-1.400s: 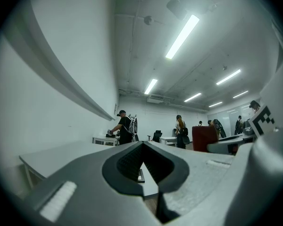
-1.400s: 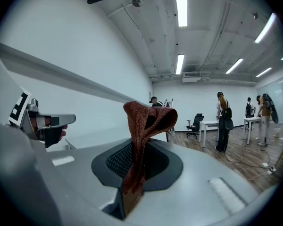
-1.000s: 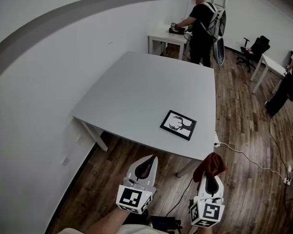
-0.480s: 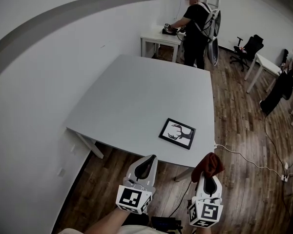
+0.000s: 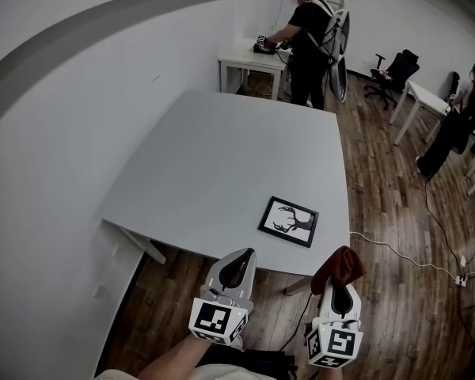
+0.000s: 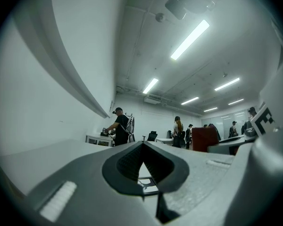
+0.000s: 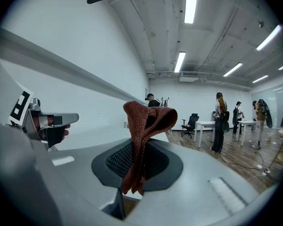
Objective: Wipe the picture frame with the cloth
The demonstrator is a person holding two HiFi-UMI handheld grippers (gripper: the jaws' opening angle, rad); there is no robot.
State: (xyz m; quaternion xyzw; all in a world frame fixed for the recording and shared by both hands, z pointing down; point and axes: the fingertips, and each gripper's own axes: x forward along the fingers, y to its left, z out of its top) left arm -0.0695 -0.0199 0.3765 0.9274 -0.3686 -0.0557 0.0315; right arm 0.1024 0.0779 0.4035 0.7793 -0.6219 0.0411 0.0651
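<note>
Your picture frame lies flat on the table, near its front right corner, at lower centre of the head view; your left gripper sits bottom centre, below the table's front edge; your right gripper is to its right, with the cloth between its jaws; a person stands at a smaller table at top centre, behind yours; a chair stands upper right.

Open tabletop all round the picture frame, the only obstacle there.
</note>
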